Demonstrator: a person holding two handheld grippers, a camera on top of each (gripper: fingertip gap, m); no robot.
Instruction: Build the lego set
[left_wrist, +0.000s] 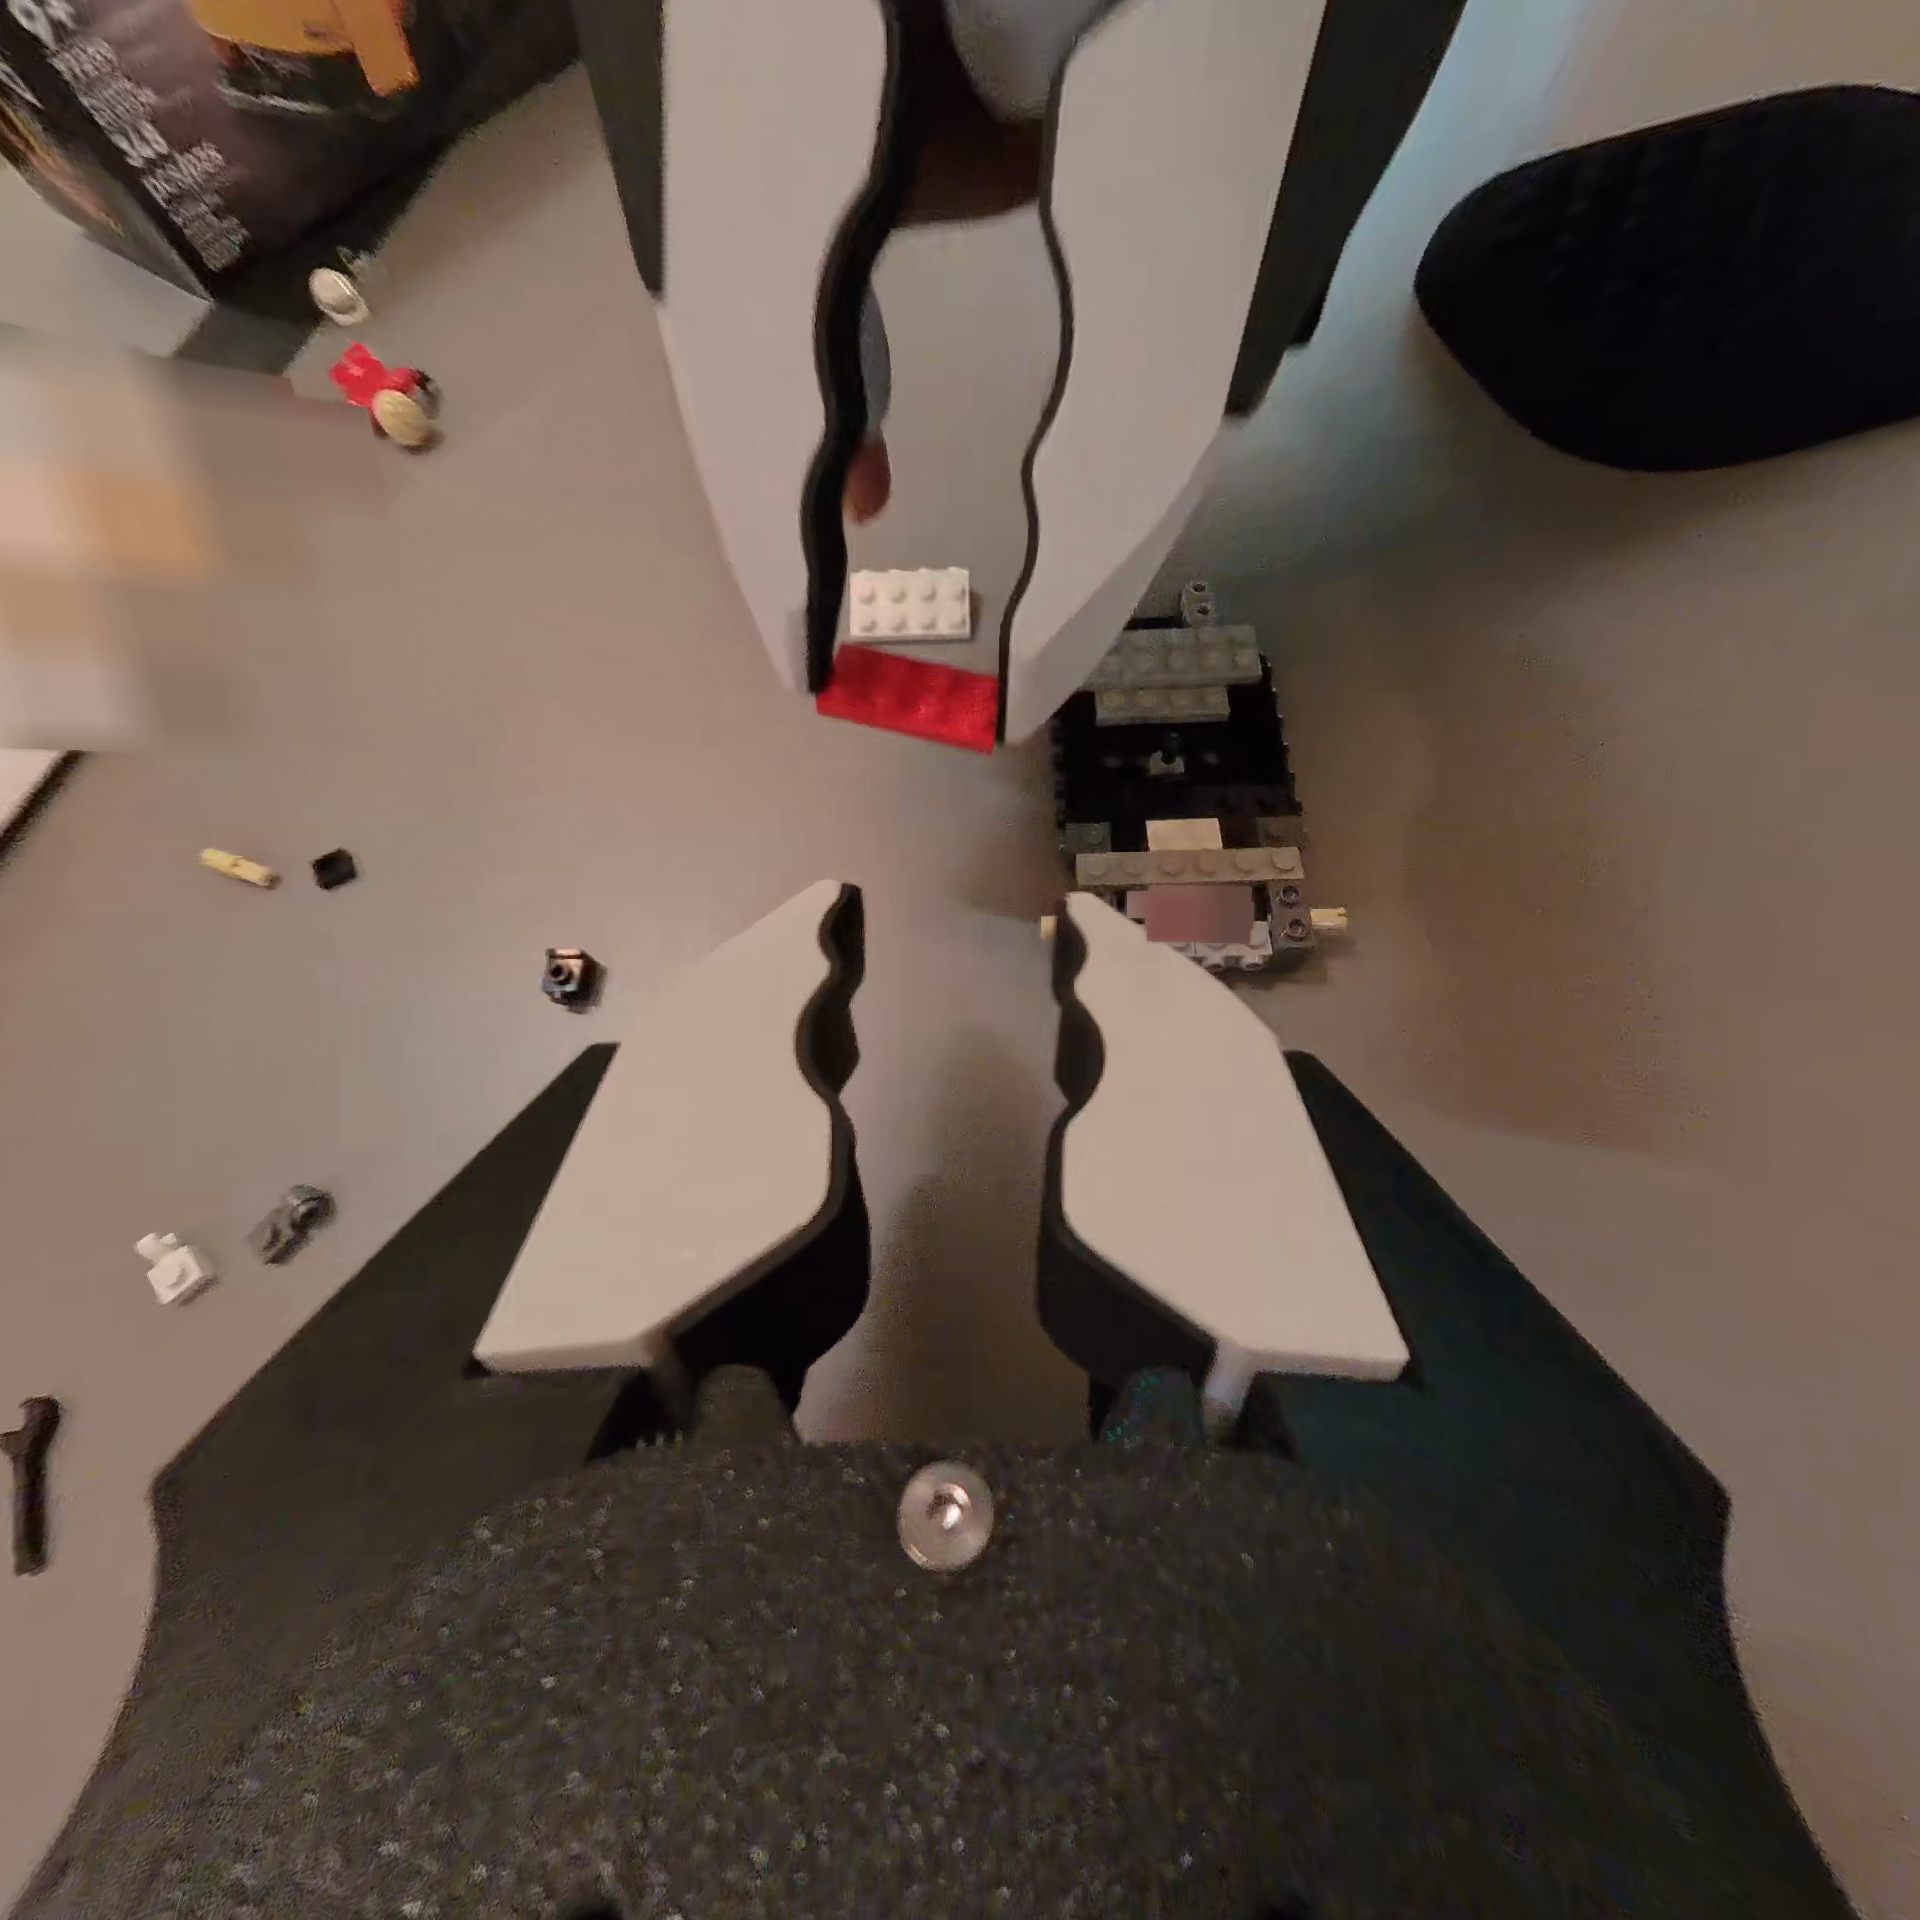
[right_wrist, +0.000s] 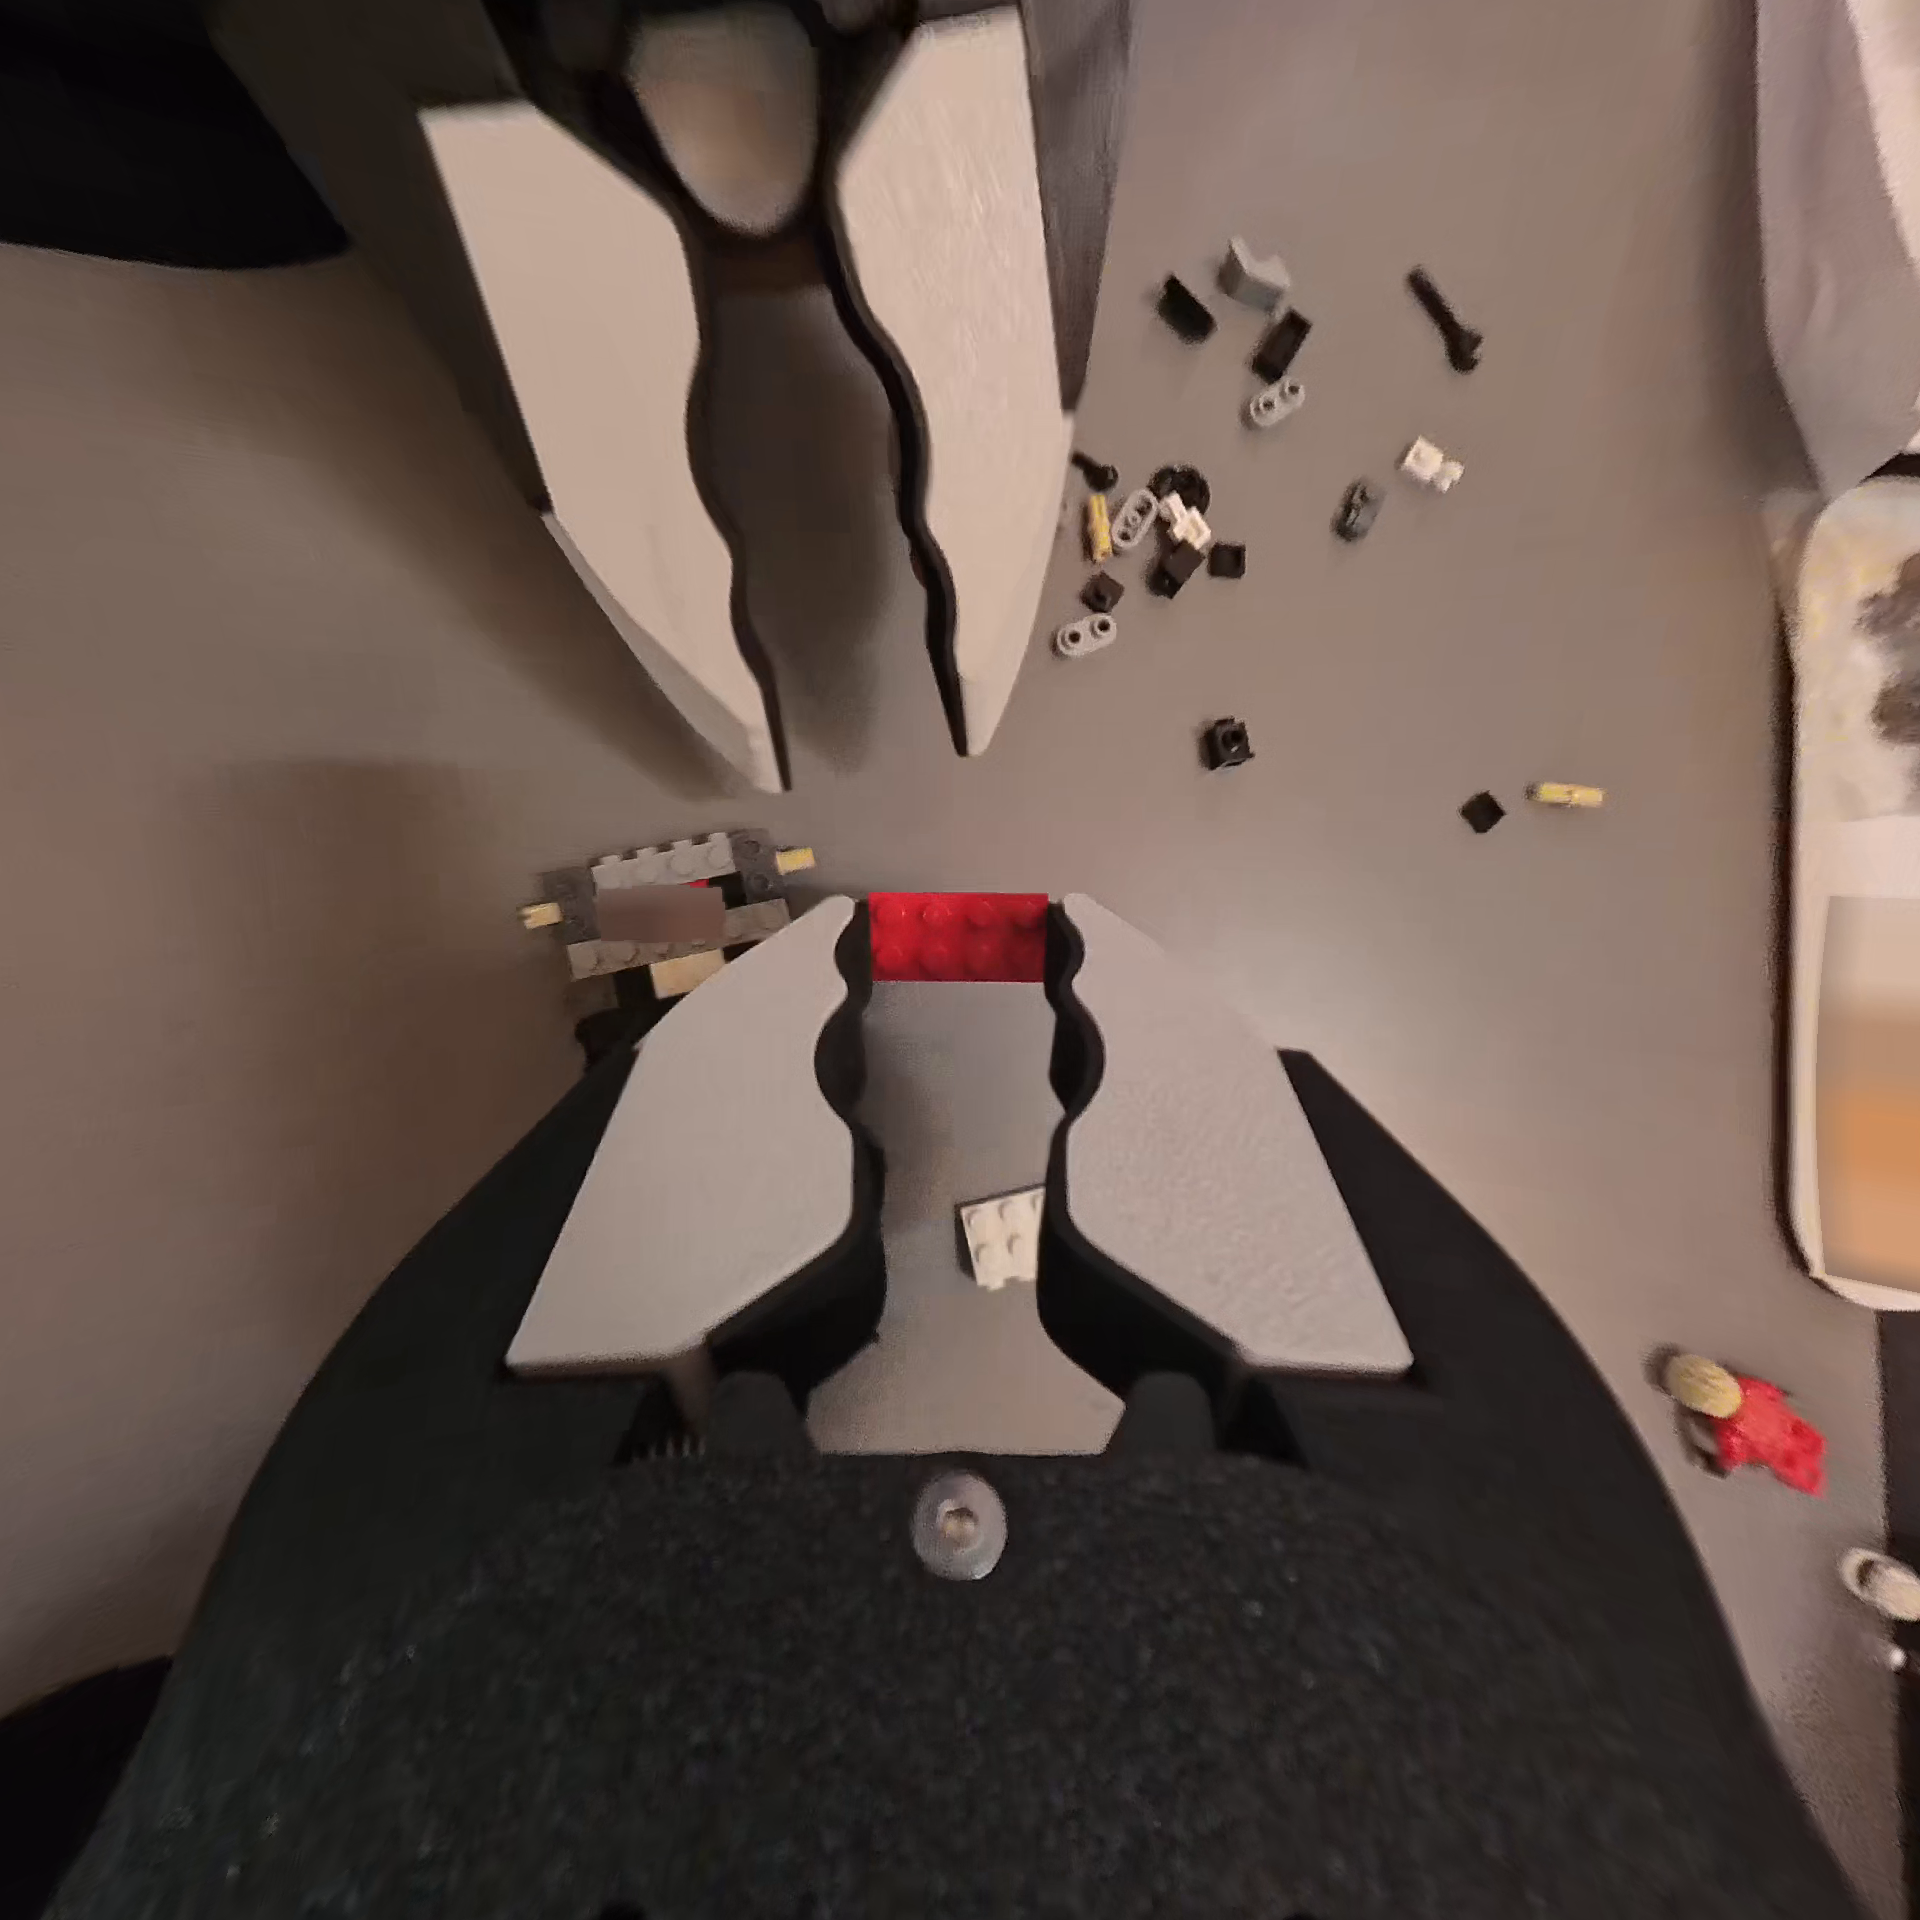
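My right gripper (right_wrist: 963, 906) is shut on a red 2x4 plate (right_wrist: 956, 940), which is pinched by its short ends between the fingertips. In the left wrist view the right gripper (left_wrist: 906, 701) comes in from the top with the red plate (left_wrist: 906, 712). A white 2x4 plate (left_wrist: 910, 603) lies flat on the grey table under the right gripper's fingers and shows partly in the right wrist view (right_wrist: 1000, 1236). A black and grey partial build (left_wrist: 1184, 800) sits beside the red plate (right_wrist: 665, 914). My left gripper (left_wrist: 958, 899) is open and empty, facing the right one (right_wrist: 871, 764).
A dark Lego box (left_wrist: 156, 156) stands at the far left. A red piece with a tan round part (left_wrist: 384, 393) lies near it. Several small black, grey, white and tan parts (right_wrist: 1174, 520) are scattered on the table. A dark rounded object (left_wrist: 1683, 281) lies at the right. Less than 4 cm separates the two grippers' tips.
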